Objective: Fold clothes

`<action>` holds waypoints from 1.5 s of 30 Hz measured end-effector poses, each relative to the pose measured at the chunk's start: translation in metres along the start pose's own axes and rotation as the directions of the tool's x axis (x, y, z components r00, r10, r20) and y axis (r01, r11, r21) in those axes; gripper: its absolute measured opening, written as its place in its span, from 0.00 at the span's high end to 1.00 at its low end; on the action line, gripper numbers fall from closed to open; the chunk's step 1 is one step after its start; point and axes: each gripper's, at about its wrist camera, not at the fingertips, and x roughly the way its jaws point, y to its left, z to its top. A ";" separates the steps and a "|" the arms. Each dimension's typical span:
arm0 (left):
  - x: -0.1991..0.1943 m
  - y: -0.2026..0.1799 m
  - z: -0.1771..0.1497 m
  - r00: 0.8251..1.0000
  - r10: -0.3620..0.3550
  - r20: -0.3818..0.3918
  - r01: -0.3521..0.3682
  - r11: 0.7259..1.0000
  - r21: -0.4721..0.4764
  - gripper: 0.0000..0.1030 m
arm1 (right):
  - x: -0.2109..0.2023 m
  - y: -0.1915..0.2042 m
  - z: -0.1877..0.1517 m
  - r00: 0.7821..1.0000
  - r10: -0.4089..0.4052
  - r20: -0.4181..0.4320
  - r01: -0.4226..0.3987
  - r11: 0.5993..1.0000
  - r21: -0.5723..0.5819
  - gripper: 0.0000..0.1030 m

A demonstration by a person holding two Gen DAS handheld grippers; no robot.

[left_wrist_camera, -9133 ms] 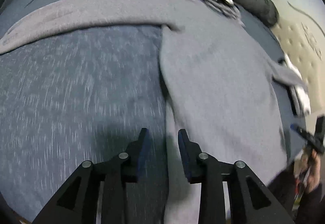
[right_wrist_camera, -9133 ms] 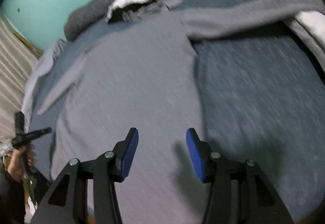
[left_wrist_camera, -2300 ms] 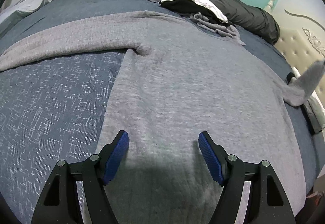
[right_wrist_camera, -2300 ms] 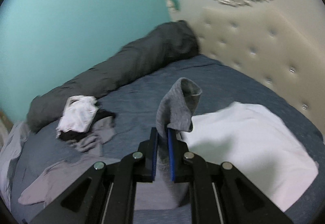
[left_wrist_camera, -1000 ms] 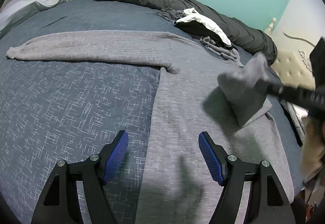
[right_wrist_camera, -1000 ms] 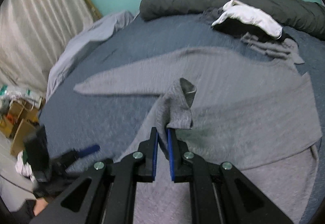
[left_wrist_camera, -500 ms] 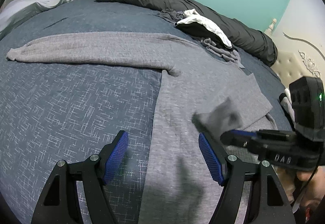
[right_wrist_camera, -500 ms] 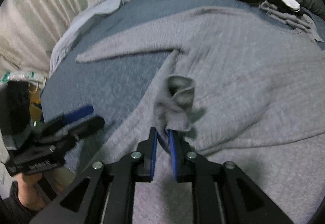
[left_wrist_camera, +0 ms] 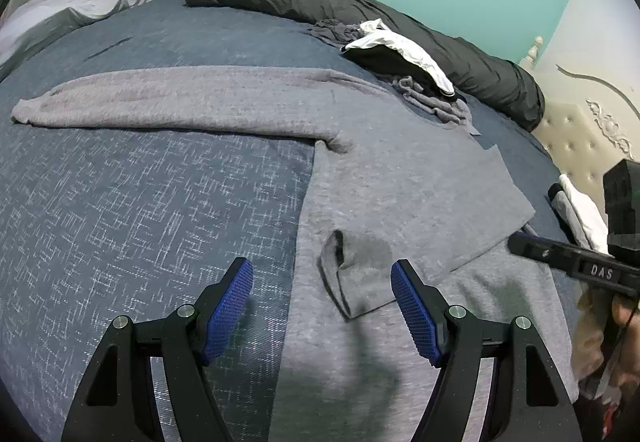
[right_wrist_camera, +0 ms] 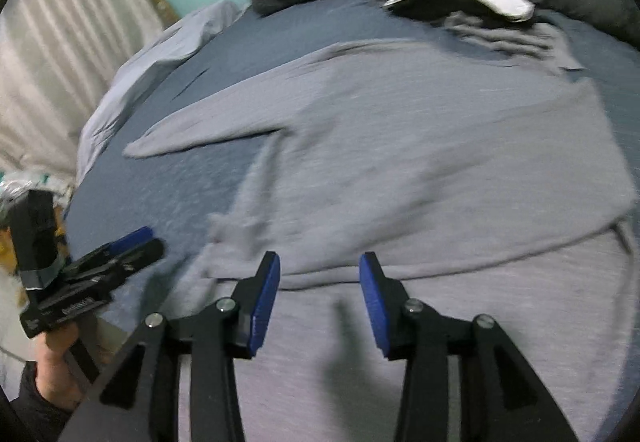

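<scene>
Grey sweater [left_wrist_camera: 400, 177] lies flat on the bed [left_wrist_camera: 140, 201], one sleeve [left_wrist_camera: 420, 226] folded across its body. Right gripper [right_wrist_camera: 318, 282] jaws have just been opening, nothing between them: sleeve released. Left gripper [left_wrist_camera: 322, 290] hovers wide open, empty, near the cuff [left_wrist_camera: 340, 270].

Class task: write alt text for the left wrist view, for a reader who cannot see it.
A grey sweater lies flat on a dark blue bedspread, one sleeve stretched out left, the other sleeve folded across its body. The open left gripper hovers over the folded cuff; the right gripper enters from the right.
</scene>
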 end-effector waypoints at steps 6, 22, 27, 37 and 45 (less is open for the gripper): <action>0.011 -0.014 0.001 1.000 -0.013 -0.018 0.014 0.999 0.036 0.27 | -0.041 -0.083 0.001 0.983 -0.179 0.042 0.175 0.981 0.086 0.59; 0.067 -0.036 0.013 0.995 0.014 -0.096 -0.007 0.997 0.080 0.27 | -0.049 -0.221 0.003 0.904 -0.424 -0.051 0.427 0.889 0.166 0.59; 0.087 -0.035 0.005 0.989 0.032 -0.143 -0.020 0.996 0.081 0.27 | -0.020 -0.226 0.011 0.905 -0.419 -0.076 0.425 0.895 0.135 0.59; 0.102 -0.033 0.001 0.984 0.052 -0.171 -0.038 0.996 0.085 0.27 | 0.014 -0.251 0.034 0.874 -0.479 -0.080 0.486 0.860 0.155 0.78; 0.105 -0.035 -0.002 0.983 0.060 -0.176 -0.044 0.995 0.093 0.26 | -0.012 -0.292 0.023 0.855 -0.515 -0.058 0.509 0.814 0.280 0.97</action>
